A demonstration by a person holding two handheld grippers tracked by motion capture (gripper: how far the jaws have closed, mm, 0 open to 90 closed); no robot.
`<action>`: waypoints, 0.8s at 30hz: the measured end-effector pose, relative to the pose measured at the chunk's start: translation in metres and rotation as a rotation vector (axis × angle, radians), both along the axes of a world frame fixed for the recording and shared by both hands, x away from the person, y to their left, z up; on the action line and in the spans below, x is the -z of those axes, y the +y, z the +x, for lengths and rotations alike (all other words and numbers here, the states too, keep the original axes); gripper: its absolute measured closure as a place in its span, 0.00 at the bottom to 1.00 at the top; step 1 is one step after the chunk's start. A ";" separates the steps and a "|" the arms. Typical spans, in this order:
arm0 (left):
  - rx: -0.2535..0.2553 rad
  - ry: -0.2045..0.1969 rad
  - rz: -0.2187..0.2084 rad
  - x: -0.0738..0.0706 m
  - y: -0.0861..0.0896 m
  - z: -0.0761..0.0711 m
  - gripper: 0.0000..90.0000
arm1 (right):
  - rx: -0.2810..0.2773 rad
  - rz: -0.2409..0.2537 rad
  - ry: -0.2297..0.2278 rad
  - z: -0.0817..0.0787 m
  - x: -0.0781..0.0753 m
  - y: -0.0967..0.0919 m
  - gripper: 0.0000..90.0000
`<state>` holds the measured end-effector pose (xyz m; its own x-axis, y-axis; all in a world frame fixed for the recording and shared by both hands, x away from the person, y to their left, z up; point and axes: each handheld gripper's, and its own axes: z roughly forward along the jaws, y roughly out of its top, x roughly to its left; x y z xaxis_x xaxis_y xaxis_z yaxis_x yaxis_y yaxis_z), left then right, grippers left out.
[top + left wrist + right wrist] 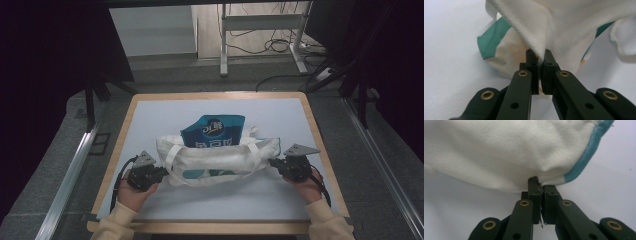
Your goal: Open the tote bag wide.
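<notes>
Two claws grip one cream canvas tote bag with teal trim [215, 162] from opposite ends, each held in a hand with a pale yellow sleeve. In the high view the left claw [164, 172] bites the bag's left edge and the right claw [272, 162] bites its right edge, so the bag hangs stretched between them over the white-topped bench with a light wooden rim [215, 227]. A blue and white printed snack pouch [214, 131] stands out of the bag's mouth, on the far side of both claws and about midway between them. The bag's two cream handles droop over its front panel, between the claws. In the left gripper view the left claw [538, 53] is clenched on a fold of the cream cloth [564, 27], which rises straight from its tips; a teal band lies up and to the left of the tips. In the right gripper view the right claw [539, 183] is clenched on the bag's lower edge [506, 152], with the teal seam just to the right of its tips and the white bench surface beneath.
</notes>
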<state>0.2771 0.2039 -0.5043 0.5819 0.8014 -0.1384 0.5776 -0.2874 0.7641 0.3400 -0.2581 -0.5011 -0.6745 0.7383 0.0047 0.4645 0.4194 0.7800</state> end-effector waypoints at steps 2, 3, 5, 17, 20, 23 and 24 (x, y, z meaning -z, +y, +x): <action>0.002 0.014 0.015 0.003 -0.001 0.003 0.96 | -0.001 -0.010 0.013 0.001 0.004 0.002 0.96; -0.001 0.018 0.013 0.005 -0.002 0.004 0.96 | -0.001 -0.016 0.015 0.002 0.004 0.002 0.96; -0.001 0.028 0.016 0.007 -0.002 0.005 0.96 | -0.004 -0.024 0.022 0.002 0.006 0.003 0.96; -0.003 0.041 0.016 0.013 -0.004 0.009 0.95 | -0.001 -0.039 0.038 0.002 0.011 0.004 0.95; -0.021 0.023 0.029 0.012 -0.003 0.007 0.86 | 0.012 -0.041 0.031 0.002 0.010 0.003 0.84; -0.038 0.004 0.016 0.006 0.002 0.002 0.71 | 0.044 -0.024 0.013 0.000 0.006 -0.001 0.60; -0.050 -0.007 0.003 0.003 0.005 -0.001 0.64 | 0.054 -0.007 0.006 -0.001 0.004 -0.002 0.54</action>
<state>0.2760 0.2088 -0.5074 0.5421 0.8298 -0.1325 0.5860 -0.2604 0.7673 0.3386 -0.2605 -0.5055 -0.6335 0.7737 0.0037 0.4917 0.3989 0.7740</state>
